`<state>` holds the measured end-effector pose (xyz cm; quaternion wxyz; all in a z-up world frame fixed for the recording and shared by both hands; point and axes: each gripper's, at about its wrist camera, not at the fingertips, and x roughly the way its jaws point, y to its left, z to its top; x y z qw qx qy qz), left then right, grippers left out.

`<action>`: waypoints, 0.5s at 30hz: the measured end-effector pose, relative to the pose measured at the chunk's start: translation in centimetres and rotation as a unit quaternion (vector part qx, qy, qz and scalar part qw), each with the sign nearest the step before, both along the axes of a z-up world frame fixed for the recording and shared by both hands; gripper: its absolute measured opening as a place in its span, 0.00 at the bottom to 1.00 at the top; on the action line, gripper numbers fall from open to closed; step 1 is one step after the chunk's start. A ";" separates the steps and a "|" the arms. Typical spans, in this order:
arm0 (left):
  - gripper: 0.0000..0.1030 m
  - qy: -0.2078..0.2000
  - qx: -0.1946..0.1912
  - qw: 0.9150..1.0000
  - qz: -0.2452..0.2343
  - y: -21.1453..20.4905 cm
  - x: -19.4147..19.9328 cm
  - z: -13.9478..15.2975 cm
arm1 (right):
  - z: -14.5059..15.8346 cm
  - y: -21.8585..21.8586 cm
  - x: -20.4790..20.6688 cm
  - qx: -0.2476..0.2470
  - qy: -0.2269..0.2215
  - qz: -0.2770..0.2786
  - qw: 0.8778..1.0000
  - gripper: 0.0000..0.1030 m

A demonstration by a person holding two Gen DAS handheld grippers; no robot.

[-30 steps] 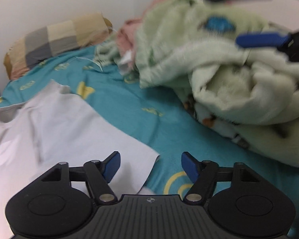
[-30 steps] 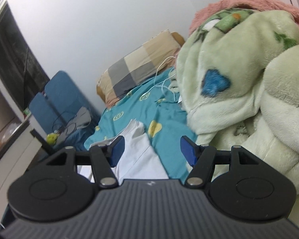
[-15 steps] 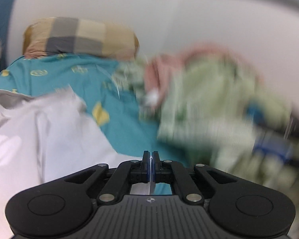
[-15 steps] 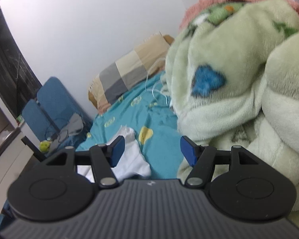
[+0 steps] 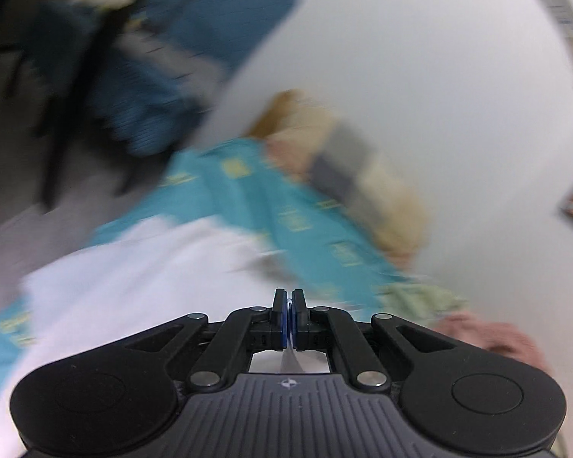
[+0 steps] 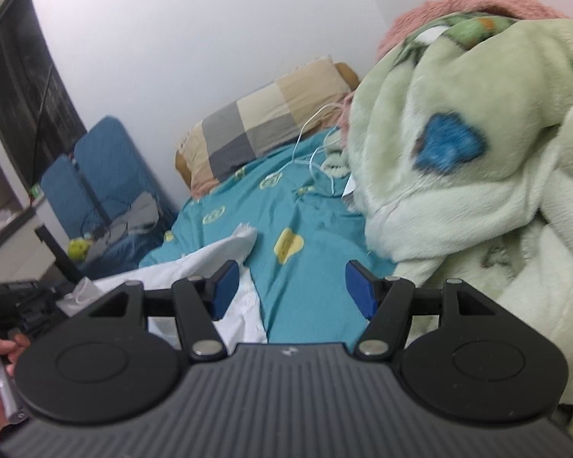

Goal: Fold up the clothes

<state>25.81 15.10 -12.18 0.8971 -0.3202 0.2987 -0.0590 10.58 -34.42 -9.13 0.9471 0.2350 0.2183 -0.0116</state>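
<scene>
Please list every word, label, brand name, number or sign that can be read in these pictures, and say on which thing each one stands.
No readable text in either view.
Left gripper body: a small round emblem, no letters.
Right gripper body: a small mark, too small to read.
Bedsheet: yellow printed shapes, too blurred to tell whether they hold letters.
White garment: no print visible.
</scene>
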 end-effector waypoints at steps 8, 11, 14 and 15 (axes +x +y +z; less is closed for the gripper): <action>0.03 0.073 0.013 0.997 0.018 3.6 0.7 -5.0 | -1.3 2.9 1.8 -0.035 0.032 0.043 0.998 0.63; 0.03 0.058 0.007 0.998 0.001 3.1 -0.4 -4.5 | -1.8 3.5 2.4 -0.031 0.042 0.059 0.997 0.63; 0.03 0.028 -0.005 0.999 -0.019 2.4 -1.4 -3.0 | -2.1 4.2 2.7 -0.026 0.052 0.075 0.995 0.63; 0.03 0.016 -0.006 0.999 -0.028 1.8 -1.7 -2.1 | -2.2 4.4 2.7 -0.025 0.055 0.080 0.995 0.63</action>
